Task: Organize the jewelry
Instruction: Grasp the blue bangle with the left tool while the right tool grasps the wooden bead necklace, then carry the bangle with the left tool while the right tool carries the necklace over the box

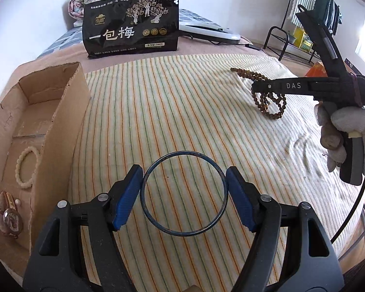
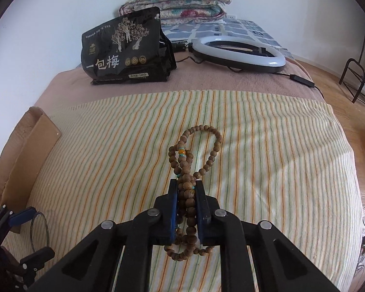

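On the striped bed (image 1: 182, 112), both pickups look done: left gripper (image 1: 184, 192) jaws pinch the bangle (image 1: 143, 185), right gripper (image 2: 187, 202) jaws clench the wooden beads (image 2: 182, 168), so next I'd guess both go to the cardboard box (image 1: 68, 112) at 9 o'clock.

I see bed (image 2: 231, 87) with striped cloth (image 2: 255, 158); cardboard box (image 1: 68, 112) at 9 o'clock, black pouch (image 2: 124, 48) at 11, ring light (image 2: 275, 59) at 1.

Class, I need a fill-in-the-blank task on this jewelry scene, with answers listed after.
The left gripper holds a thin dark ring bangle between its ____ pads.
The right gripper is shut on a string of ____ wooden beads.
The cream bead bracelet lies inside the ____ box.

Answers: blue; brown; cardboard
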Available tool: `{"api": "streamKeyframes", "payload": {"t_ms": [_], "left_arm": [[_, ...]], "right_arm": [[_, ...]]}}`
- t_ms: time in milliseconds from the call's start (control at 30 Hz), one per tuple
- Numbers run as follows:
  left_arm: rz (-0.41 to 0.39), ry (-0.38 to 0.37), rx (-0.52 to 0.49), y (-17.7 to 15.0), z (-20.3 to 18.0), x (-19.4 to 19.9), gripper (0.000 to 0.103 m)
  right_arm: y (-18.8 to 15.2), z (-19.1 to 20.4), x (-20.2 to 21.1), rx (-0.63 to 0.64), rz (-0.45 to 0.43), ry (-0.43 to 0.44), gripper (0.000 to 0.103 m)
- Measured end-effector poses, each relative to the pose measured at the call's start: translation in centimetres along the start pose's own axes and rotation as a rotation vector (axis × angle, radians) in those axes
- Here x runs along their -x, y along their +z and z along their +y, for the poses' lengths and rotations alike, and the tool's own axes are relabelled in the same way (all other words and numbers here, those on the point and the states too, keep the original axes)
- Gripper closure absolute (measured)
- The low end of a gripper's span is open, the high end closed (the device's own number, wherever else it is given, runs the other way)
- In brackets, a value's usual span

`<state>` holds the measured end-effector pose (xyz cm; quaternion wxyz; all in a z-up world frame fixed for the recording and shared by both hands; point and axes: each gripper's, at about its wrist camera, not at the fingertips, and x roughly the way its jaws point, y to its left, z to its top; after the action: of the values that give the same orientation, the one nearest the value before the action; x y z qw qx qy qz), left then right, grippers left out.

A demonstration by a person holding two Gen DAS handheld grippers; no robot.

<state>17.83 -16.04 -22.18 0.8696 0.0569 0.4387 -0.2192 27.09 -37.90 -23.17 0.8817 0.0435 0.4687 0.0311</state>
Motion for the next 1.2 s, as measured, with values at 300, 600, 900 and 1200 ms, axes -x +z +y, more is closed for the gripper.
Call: {"api": "streamKeyframes", "payload": {"t_ms": [300, 600, 900, 1200], "left_arm": [[-0.063, -0.005, 0.005, 0.6, 0.0, 4.3, 0.03], [-0.142, 0.016, 0.013, 1.0, 1.0, 9.6, 0.03], [-0.2, 0.065, 0.047, 0.4, 4.0, 14.1, 0.03], [-0.235, 0.142, 0.109, -0.3, 9.3, 17.1, 0.03]], "right_arm": [[-0.4, 1.1, 6.1, 0.004, -0.078, 0.01, 0.093], [-0.4, 3.8, 12.2, 0.043, -0.16, 0.043, 0.093], [-0.1, 7.4, 16.1, 0.076, -0.218, 0.082, 0.092], [0.6, 12.3, 17.8, 0.142, -0.25, 0.142, 0.093]]}}
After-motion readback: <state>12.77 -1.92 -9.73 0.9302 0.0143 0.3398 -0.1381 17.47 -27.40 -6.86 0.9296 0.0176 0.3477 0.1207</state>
